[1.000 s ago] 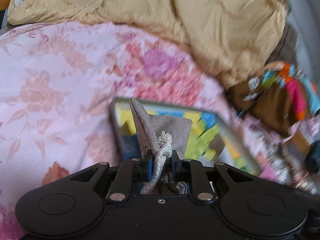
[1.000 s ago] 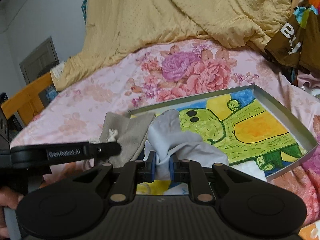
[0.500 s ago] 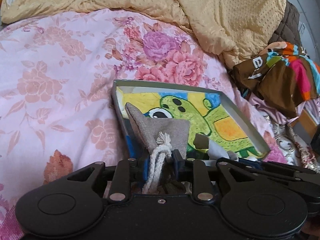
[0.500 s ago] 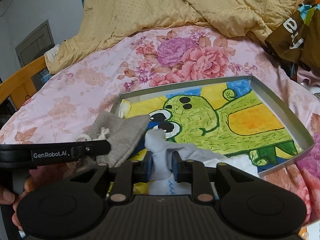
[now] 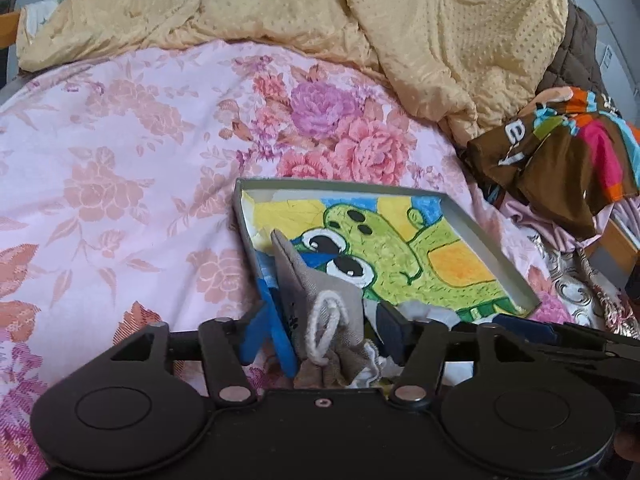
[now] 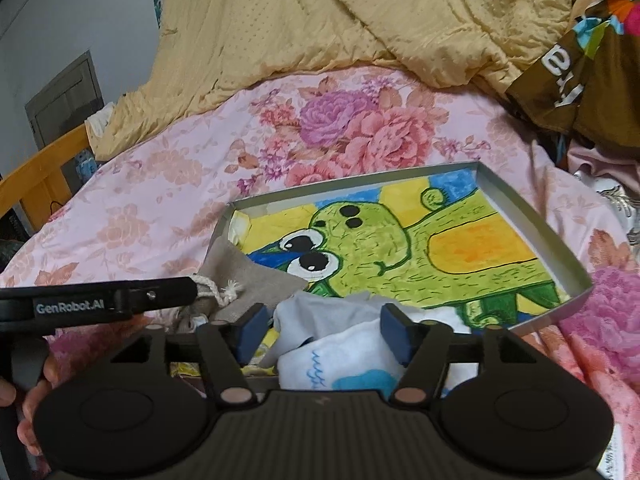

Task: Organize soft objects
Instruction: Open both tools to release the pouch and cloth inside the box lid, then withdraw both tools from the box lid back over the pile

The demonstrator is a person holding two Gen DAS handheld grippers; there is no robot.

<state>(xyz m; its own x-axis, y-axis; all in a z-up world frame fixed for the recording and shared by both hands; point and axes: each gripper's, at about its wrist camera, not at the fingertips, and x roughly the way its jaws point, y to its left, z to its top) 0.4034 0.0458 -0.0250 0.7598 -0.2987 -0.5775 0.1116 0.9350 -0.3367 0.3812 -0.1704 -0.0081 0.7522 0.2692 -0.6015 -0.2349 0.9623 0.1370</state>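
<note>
Between my left claw point(image 5: 322, 328) jaws: grey drawstring cloth pouch point(image 5: 320, 300), just released; right claw point(image 6: 324, 332) likewise opened off white sock point(image 6: 340, 352). Both deposited on metal tray point(image 6: 532, 216).

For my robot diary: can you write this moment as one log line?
left gripper: just opened, grey drawstring pouch between jaws | right gripper: just opened, white-and-blue sock between jaws | both in grey cartoon tray

Pouch point(image 5: 316, 292): coarse grey woven cloth, white twisted cord; tray point(image 6: 532, 216): matt grey metal-like walls; bedsheet point(image 5: 120, 168): smooth floral fabric, slight sheen.
</note>
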